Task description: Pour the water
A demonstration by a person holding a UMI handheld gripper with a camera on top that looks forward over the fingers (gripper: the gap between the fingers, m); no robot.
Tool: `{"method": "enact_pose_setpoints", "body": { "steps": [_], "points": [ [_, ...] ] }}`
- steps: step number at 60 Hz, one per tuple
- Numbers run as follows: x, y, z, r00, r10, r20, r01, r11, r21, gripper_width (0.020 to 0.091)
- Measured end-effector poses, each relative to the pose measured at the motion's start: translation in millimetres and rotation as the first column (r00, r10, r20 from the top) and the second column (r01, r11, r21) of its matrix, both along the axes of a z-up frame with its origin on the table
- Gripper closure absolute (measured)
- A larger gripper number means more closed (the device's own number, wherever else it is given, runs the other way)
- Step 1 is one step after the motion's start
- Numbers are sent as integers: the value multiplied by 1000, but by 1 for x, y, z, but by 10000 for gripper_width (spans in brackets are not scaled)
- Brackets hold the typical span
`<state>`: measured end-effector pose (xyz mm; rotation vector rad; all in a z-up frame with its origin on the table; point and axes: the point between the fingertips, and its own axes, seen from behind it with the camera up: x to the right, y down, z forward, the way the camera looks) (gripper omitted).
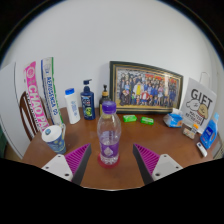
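Observation:
A clear plastic water bottle (109,133) with a purple label and a red band at its base stands upright on the brown wooden table (150,145). It stands just ahead of my gripper (113,160), roughly midway between the two fingers. The fingers are spread wide, and their magenta pads (79,158) sit well clear of the bottle on both sides. Nothing is held. A patterned cup (54,138) stands to the left of the bottle, near the table's left edge.
Along the back stand a white bottle (72,105), a dark blue pump bottle (88,101), an amber bottle (104,96), a framed photo (146,87) and pink and green boxes (41,92). Green items (138,119) lie midway; a "GIFT" sign (200,103) and blue objects (175,119) sit right.

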<state>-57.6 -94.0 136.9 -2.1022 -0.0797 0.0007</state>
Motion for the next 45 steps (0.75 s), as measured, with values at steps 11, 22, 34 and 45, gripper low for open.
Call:
{"method": "enact_pose_setpoints", "body": {
  "steps": [11,22,34,45],
  "points": [
    [-4,-76,46,997,-72,28,74,996,-54,252],
    [-16,-126,70,997,-52,57,56,996,-76,249],
    [-24,-161,74,999,-30,19,32,995,-97,251],
    [-20,-172,76,999,-16,39,20,996,-92,251]
  ]
}}
